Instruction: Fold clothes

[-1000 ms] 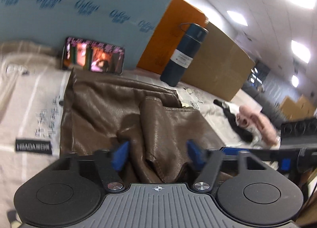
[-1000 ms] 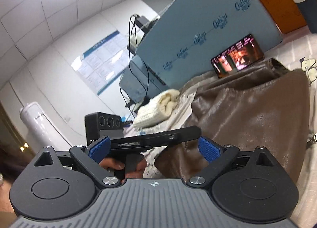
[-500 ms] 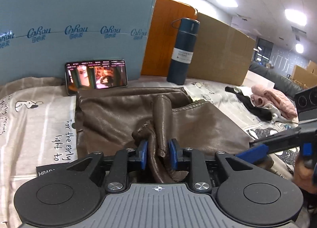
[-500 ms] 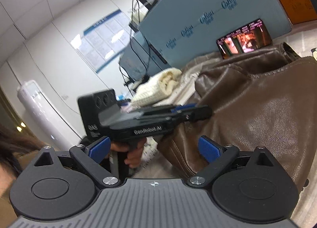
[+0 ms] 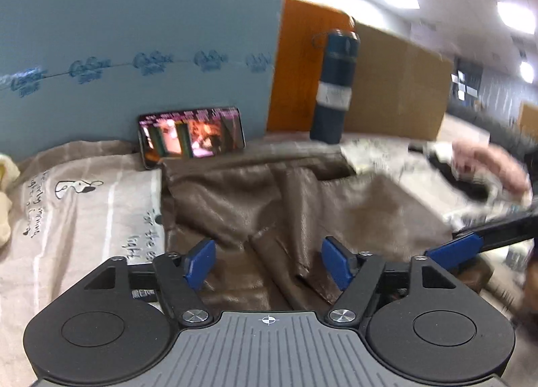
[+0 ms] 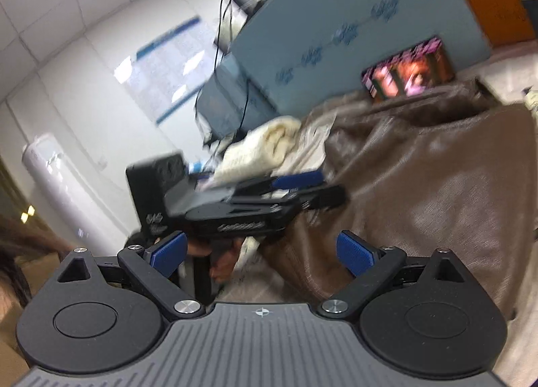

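Observation:
A brown leather garment (image 5: pixel 255 205) lies folded on the beige printed bed sheet (image 5: pixel 84 205). A raised fold of it runs down between the fingers of my left gripper (image 5: pixel 269 264), which is open just above it. My right gripper (image 6: pixel 264 254) is open and empty, hovering at the garment's near edge (image 6: pixel 420 191). The left gripper also shows in the right wrist view (image 6: pixel 289 185), and a blue fingertip (image 5: pixel 454 250) of the right gripper shows at the right of the left wrist view.
A phone (image 5: pixel 191 136) with a lit screen leans on a blue foam board (image 5: pixel 134 50). A dark blue flask (image 5: pixel 333 87) stands by cardboard panels. Pink and dark clothes (image 5: pixel 484 165) lie at the right. A cream knit garment (image 6: pixel 265 144) lies left of the leather one.
My left gripper was shut on the raised leather fold half a second ago and has now opened and let it go. The fold has dropped lower. Both views are blurred by motion.

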### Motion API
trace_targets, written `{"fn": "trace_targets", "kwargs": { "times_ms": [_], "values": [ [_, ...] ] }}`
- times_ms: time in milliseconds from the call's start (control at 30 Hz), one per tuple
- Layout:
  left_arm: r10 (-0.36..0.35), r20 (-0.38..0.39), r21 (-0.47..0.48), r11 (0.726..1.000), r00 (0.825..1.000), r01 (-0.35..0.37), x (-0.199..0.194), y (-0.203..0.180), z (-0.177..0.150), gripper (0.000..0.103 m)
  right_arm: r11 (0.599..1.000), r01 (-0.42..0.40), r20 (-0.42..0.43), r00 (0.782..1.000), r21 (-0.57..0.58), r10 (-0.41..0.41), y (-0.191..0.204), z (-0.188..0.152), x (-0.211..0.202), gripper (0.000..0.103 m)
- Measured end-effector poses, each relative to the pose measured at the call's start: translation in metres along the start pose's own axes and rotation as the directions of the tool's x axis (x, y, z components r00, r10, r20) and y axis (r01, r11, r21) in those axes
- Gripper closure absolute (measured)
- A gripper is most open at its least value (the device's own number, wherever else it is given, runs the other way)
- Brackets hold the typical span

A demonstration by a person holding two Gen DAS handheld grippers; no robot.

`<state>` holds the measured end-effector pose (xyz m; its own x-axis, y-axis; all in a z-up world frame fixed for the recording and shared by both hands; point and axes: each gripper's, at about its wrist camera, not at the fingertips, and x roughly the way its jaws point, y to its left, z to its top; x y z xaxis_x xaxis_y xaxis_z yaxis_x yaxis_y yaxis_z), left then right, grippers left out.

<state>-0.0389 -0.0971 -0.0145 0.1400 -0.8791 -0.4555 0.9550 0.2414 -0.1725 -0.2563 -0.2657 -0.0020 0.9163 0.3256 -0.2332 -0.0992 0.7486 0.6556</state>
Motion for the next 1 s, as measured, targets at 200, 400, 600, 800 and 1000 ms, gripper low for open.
{"fn": "trace_targets", "kwargs": {
  "times_ms": [200, 400, 600, 800, 1000],
  "values": [
    [-0.025, 0.046, -0.345, 0.938, 0.999, 0.039, -0.013, 0.050, 0.007, 0.012, 0.968, 0.243, 0.212, 0.944, 0.067, -0.252, -0.013, 0.005, -0.025, 0.006],
    [-0.099, 0.016, -0.560, 0.823, 0.995, 0.091, -0.010, 0.084, 0.005, 0.007, 0.905, 0.387, 0.219, 0.881, 0.179, -0.420, -0.035, 0.007, -0.031, 0.006],
    [-0.112, -0.037, -0.605, 0.793, 0.993, 0.067, -0.009, 0.091, 0.001, 0.004, 0.869, 0.453, 0.231, 0.840, 0.198, -0.490, -0.040, 0.008, -0.033, 0.006],
    [-0.161, -0.075, -0.585, 0.807, 0.984, 0.087, 0.000, 0.084, 0.002, 0.000, 0.808, 0.520, 0.201, 0.791, 0.276, -0.578, -0.053, 0.010, -0.036, 0.006],
    [-0.183, -0.065, -0.585, 0.803, 0.981, 0.111, 0.004, 0.078, -0.003, 0.000, 0.811, 0.501, 0.157, 0.813, 0.303, -0.561, -0.062, 0.008, -0.034, 0.005]
  ]
}}
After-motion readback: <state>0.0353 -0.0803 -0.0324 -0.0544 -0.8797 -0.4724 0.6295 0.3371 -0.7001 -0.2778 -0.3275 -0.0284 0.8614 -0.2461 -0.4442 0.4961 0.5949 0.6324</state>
